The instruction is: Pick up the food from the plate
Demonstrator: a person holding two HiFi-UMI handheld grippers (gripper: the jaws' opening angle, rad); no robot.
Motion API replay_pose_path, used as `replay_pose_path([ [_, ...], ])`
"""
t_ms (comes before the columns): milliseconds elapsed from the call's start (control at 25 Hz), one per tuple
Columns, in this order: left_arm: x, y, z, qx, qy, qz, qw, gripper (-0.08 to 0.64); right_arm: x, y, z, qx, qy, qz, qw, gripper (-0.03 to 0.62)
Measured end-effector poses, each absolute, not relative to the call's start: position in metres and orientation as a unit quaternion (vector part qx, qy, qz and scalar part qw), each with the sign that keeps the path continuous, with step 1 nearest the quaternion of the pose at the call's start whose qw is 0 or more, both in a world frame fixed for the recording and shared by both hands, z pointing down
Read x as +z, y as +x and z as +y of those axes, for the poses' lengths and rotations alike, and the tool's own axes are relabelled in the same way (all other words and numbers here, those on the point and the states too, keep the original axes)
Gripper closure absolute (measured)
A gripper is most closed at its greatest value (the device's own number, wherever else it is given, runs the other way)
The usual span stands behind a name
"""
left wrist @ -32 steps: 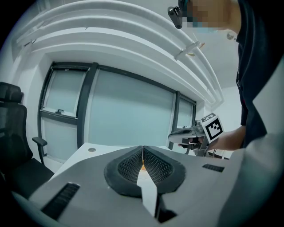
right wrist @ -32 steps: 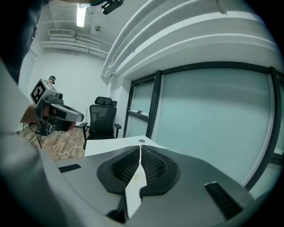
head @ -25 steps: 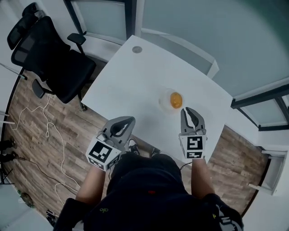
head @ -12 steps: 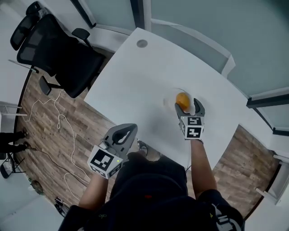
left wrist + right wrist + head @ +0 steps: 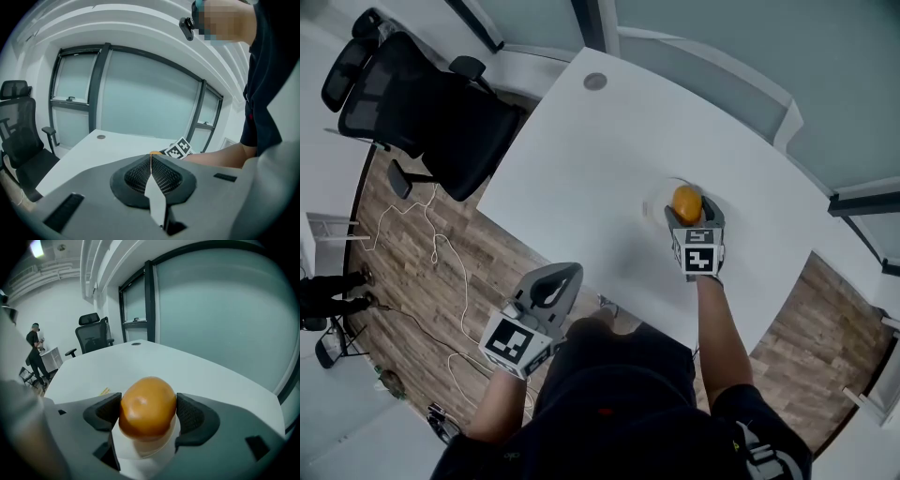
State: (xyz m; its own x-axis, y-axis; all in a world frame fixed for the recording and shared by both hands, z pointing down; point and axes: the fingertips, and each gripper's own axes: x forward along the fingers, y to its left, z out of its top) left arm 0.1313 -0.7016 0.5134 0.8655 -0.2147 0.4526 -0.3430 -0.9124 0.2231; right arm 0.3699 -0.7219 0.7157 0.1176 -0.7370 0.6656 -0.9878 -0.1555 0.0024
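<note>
if you squeeze off-centre, the round food (image 5: 147, 405) may squirt out and roll off its plate (image 5: 653, 201), or the plate may skid on the table (image 5: 581, 159). your right claw (image 5: 691, 216) has just been opening and stands released astride it; your left claw (image 5: 563, 276) is clenched, empty. one food, one plate, two claws.

No legible text, labels or numbers anywhere.

The table (image 5: 581, 159) is viewed from steeply overhead in the head view, and closely, low across its top, in both gripper views.
</note>
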Motion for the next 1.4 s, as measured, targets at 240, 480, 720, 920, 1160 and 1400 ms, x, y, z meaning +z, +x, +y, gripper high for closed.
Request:
replay_pose_path([
  [240,0.500,0.132,-0.698,0.198,0.959,-0.136,0.152,0.537,0.670,0.370,-0.714,0.232,0.730,-0.611,0.200,0.218],
  [480,0.477,0.138,-0.696,0.163,0.972,-0.108,0.131,0.537,0.583,0.359,-0.696,0.172,0.745,-0.625,0.156,0.218],
  [720,0.449,0.153,-0.692,0.120,0.984,-0.074,0.113,0.537,0.491,0.339,-0.665,0.108,0.749,-0.640,0.132,0.218],
  [920,0.421,0.165,-0.687,0.084,0.991,-0.052,0.093,0.537,0.421,0.326,-0.637,0.057,0.756,-0.642,0.115,0.218],
  [1160,0.389,0.183,-0.676,0.047,0.996,-0.026,0.071,0.537,0.360,0.323,-0.611,0.006,0.767,-0.633,0.106,0.218],
  [1400,0.371,0.188,-0.672,0.036,0.998,-0.019,0.049,0.537,0.339,0.318,-0.600,-0.021,0.767,-0.635,0.087,0.218],
])
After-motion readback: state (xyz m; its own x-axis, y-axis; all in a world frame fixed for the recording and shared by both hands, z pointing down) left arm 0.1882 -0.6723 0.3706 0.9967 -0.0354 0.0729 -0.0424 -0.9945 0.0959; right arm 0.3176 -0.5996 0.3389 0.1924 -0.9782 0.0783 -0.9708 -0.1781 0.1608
